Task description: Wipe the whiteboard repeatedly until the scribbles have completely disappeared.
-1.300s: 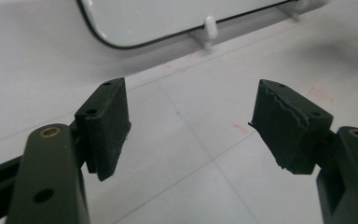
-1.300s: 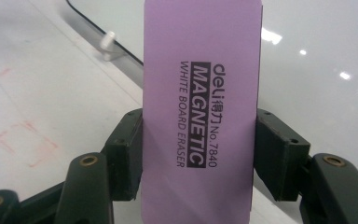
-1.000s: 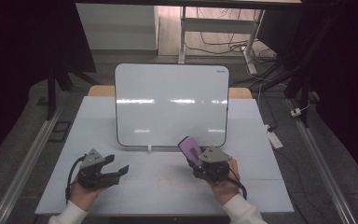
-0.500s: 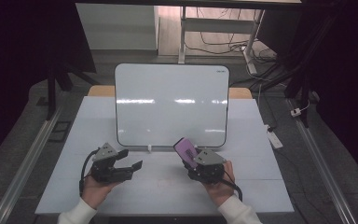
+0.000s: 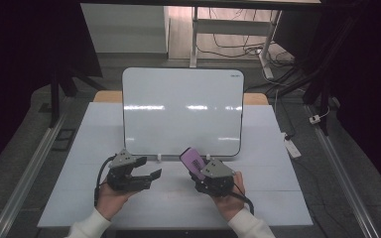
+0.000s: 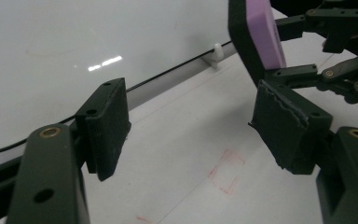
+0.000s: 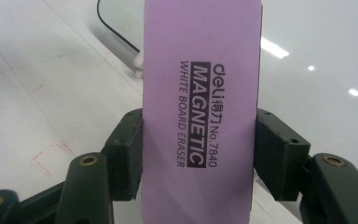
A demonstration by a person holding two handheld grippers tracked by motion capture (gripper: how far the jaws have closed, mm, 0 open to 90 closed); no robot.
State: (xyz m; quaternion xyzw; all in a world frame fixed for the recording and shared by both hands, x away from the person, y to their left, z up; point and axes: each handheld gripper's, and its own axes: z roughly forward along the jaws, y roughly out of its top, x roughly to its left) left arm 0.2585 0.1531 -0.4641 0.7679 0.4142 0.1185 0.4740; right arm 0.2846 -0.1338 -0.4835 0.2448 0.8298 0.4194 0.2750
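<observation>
My right gripper (image 5: 202, 170) clamps the purple eraser (image 5: 193, 160), long axis aimed at the whiteboard (image 5: 182, 111) just ahead; left gripper (image 5: 148, 170) gapes empty

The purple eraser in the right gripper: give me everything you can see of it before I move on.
The eraser is a flat, rounded-corner purple block, plastic-looking, with a dark layer on its back. Black print reads "deli No. 7840 MAGNETIC WHITE BOARD ERASER". The right gripper is shut on its two long edges, holding it above the table, tilted up toward the whiteboard. It appears to touch nothing but the jaws.
</observation>
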